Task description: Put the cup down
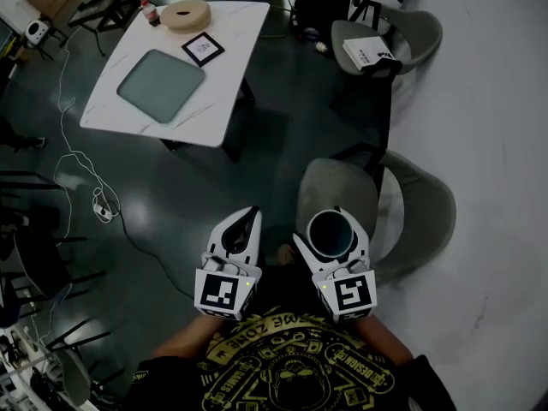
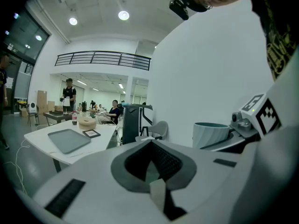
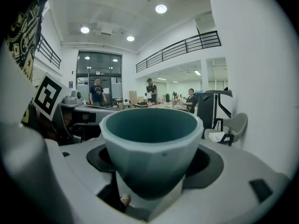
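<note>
A pale teal cup (image 1: 331, 232) with a dark inside stands upright between the jaws of my right gripper (image 1: 330, 223), which is shut on it. The right gripper view shows the cup (image 3: 149, 143) filling the middle, its faceted wall pressed between the jaws of the right gripper (image 3: 149, 174). My left gripper (image 1: 243, 223) hovers just to the left of it, shut, with nothing in it. From the left gripper view the closed jaws of the left gripper (image 2: 152, 148) point across the room and the cup (image 2: 211, 133) shows at the right. Both grippers hang over the dark floor, close to my body.
A white table (image 1: 231, 84) at the upper left carries a grey tray (image 1: 160, 84), a framed picture (image 1: 203, 49), a tape roll (image 1: 186, 15) and a bottle (image 1: 150, 12). A grey chair (image 1: 411, 204) stands just beyond the cup. Another chair (image 1: 415, 32) holds a book (image 1: 366, 52). Cables (image 1: 86, 178) trail on the floor.
</note>
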Demonstrator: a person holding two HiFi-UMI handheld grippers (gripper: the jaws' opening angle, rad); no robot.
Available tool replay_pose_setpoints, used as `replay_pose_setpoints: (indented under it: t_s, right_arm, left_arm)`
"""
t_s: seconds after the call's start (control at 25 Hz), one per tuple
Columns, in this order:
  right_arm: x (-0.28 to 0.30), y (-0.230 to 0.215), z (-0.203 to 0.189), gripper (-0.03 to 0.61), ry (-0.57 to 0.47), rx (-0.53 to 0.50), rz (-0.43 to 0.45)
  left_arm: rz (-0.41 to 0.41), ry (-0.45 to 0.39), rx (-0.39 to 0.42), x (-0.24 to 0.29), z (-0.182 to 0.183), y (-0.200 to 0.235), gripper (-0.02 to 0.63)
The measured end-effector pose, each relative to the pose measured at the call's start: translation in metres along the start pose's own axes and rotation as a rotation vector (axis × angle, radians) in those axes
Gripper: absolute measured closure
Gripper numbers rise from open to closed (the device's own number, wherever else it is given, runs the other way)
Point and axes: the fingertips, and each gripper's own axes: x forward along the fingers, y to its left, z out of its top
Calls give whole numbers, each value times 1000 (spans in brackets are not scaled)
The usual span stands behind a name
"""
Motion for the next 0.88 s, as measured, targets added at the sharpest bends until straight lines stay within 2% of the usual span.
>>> replay_pose_setpoints:
  t_s: [0.88]
  right_arm:
    - [108, 70, 52, 200, 9, -42, 69]
  left_arm:
    - [95, -22, -49, -19, 18, 136, 603]
